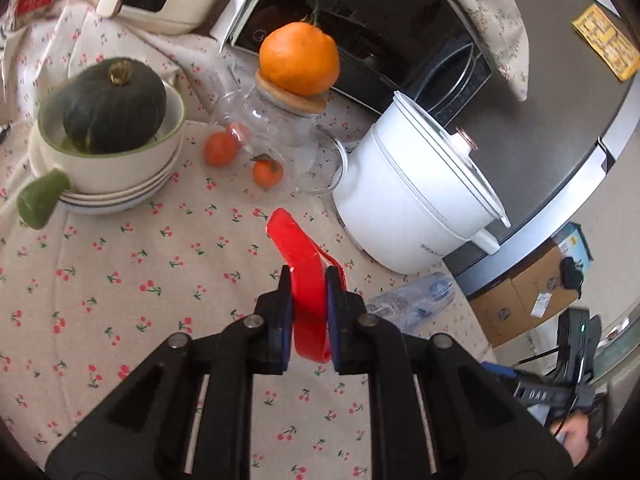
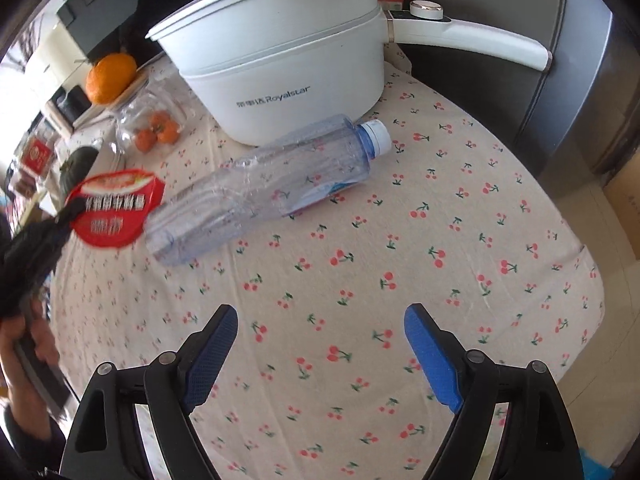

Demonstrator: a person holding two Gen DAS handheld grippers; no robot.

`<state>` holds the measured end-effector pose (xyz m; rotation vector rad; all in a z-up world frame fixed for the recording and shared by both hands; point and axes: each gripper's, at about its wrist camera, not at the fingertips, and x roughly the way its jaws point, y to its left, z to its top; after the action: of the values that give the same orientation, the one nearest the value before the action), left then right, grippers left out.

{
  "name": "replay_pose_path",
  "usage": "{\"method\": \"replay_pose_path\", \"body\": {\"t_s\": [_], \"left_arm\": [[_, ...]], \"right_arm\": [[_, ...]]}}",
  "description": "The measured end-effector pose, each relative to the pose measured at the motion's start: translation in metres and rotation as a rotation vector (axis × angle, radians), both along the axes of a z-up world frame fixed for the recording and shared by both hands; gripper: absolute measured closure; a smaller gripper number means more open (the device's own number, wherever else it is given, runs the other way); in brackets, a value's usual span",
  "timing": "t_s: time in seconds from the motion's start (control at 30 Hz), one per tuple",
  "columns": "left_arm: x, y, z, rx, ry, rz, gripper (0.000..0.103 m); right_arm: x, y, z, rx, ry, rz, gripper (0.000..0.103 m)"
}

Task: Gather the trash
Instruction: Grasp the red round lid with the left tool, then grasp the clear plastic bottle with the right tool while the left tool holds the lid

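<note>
Red wrapper [image 1: 306,280] pinched edge-on in left gripper [image 1: 308,300], lifted off the cherry tablecloth [image 2: 440,208]; empty plastic bottle [image 2: 272,188] lies beside the white pot [image 2: 280,64], right gripper [image 2: 320,344] wide open, empty; thin wrapper may slip, bottle may roll.

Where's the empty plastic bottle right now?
In the right wrist view the clear plastic bottle lies on its side on the cherry-print tablecloth, just in front of the white electric pot, ahead of the open right gripper.
</note>
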<state>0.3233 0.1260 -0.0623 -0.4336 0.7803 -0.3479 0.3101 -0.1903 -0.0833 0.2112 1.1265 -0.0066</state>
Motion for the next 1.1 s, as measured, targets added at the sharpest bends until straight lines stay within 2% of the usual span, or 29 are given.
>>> {"method": "replay_pose_path", "body": {"t_s": [0.1, 0.23, 0.47, 0.63, 0.73, 0.8, 0.87, 1.1], "left_arm": [[-0.016, 0.003, 0.010, 0.110, -0.057, 0.005, 0.087], [-0.042, 0.024, 0.010, 0.192, -0.077, 0.020, 0.087], [-0.067, 0.047, -0.001, 0.172, -0.056, 0.032, 0.087], [-0.076, 0.056, -0.008, 0.155, -0.025, 0.040, 0.087], [-0.079, 0.058, -0.010, 0.143, -0.003, 0.044, 0.087], [-0.080, 0.056, -0.011, 0.132, 0.013, 0.041, 0.087], [-0.083, 0.053, -0.009, 0.132, 0.024, 0.038, 0.087], [-0.106, 0.032, 0.009, 0.201, 0.012, 0.012, 0.087]], "right_arm": [[0.017, 0.013, 0.000, 0.084, -0.014, -0.098, 0.014], [0.038, 0.036, -0.008, 0.162, -0.011, -0.227, 0.014], [0.067, 0.073, -0.031, 0.226, -0.004, -0.379, 0.014], [0.080, 0.078, -0.044, 0.235, -0.011, -0.440, 0.012], [0.090, 0.079, -0.051, 0.249, 0.008, -0.429, 0.012], [0.098, 0.081, -0.060, 0.274, 0.064, -0.381, 0.010], [0.102, 0.084, -0.057, 0.234, 0.085, -0.330, 0.012], [0.060, 0.062, -0.054, 0.266, 0.099, -0.258, 0.028]]}}
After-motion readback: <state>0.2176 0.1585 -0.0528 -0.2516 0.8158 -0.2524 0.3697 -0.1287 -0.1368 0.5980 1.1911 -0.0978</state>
